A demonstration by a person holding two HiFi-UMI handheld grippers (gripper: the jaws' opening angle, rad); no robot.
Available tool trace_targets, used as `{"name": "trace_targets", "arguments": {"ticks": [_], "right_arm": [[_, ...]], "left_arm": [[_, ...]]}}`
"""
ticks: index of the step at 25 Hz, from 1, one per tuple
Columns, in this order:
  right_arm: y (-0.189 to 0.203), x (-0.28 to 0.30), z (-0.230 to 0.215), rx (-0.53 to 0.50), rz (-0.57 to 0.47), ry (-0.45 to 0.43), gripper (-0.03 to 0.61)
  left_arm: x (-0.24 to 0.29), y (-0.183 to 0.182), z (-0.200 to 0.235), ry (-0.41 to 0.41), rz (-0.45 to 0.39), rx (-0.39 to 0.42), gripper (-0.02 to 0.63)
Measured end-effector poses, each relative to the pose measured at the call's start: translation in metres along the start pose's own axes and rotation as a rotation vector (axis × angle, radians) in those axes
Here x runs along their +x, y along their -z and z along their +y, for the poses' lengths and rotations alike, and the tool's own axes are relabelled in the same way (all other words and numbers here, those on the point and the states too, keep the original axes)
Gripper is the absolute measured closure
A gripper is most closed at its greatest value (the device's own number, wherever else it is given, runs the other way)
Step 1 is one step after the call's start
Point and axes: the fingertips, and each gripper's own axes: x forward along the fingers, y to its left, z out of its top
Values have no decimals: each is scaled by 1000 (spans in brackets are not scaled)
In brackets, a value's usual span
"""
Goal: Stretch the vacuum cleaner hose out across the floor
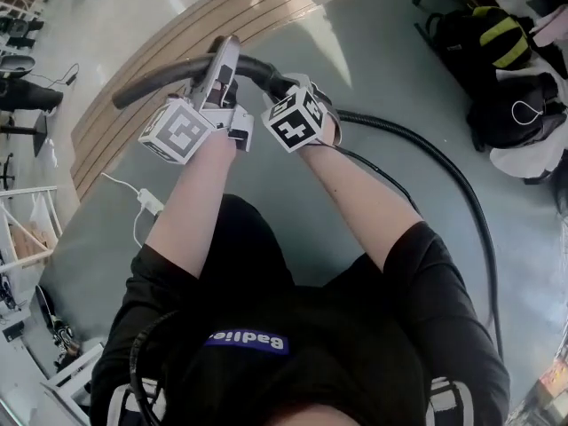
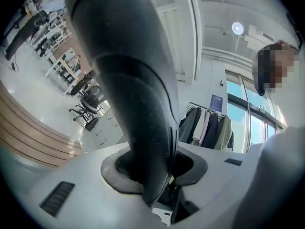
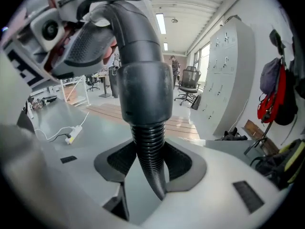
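Observation:
A black vacuum cleaner hose [image 1: 461, 189] runs from my hands, curves right across the grey floor and passes down behind me. Its smooth dark wand [image 1: 160, 80] sticks out to the left, held above the floor. My left gripper [image 1: 224, 71] is shut on the wand's curved handle tube [image 2: 138, 104], which fills the left gripper view between the grey pads. My right gripper [image 1: 286, 87] is shut on the ribbed hose [image 3: 148, 151] just below the smooth cuff [image 3: 143, 89]. The two grippers sit side by side, almost touching.
A white power strip [image 1: 149, 204] with its cable lies on the floor at the left. Black and yellow bags [image 1: 484, 38] are piled at the top right. A curved wooden floor band [image 1: 177, 51] lies ahead. Lockers [image 3: 228, 80] and office chairs stand further off.

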Motion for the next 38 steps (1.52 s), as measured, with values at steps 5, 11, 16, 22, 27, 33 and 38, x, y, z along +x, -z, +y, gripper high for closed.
{"name": "trace_targets", "arguments": {"ticks": [5,11,16,22,27,33,38], "right_arm": [[30,44,12,41,101,-3,397],[88,56,16,82,236,29,397],[110,26,5,116,284,108,397],[145,-46,-19,212,324,293,397],[181,-87,2,372,381,377,397],[229,-149,20,485,468,476,397],[258,-181,6,497,478,460,397]], "left_arm": [[12,5,90,55,106,-85,468],[36,22,246,-15,147,-285,469],[49,73,381,-181,121,-583,469],[36,128,490,-500,147,-641,379],[20,180,526,-634,313,-581,232],[-27,231,538,-835,600,-652,215],[-53,243,500,-871,626,-726,214]]}}
